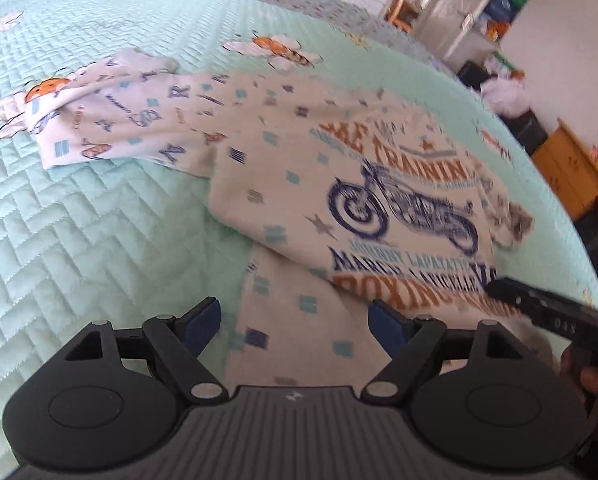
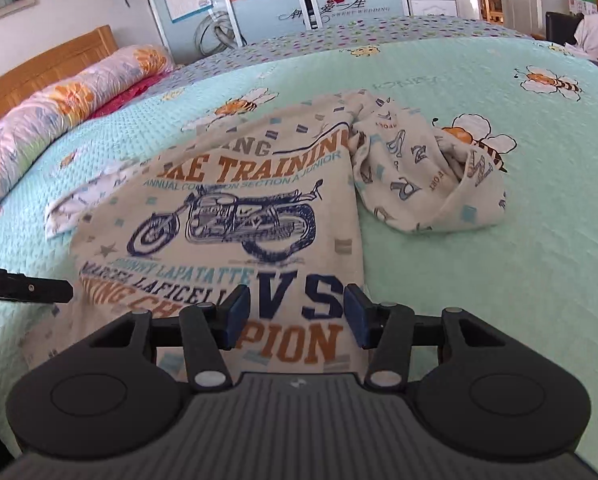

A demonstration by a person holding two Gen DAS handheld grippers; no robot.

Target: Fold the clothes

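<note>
"VS", "TRAINING" on shirt

Shirt print motion-blurred in left view; hem hidden behind right gripper.

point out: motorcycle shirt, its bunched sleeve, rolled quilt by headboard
motorcycle shirt (image 2: 227,224), right wrist view, on the bike print
bunched sleeve (image 2: 427,184), right wrist view, lettered fabric mid-heap
rolled quilt (image 2: 71,100), right wrist view, floral middle
</note>
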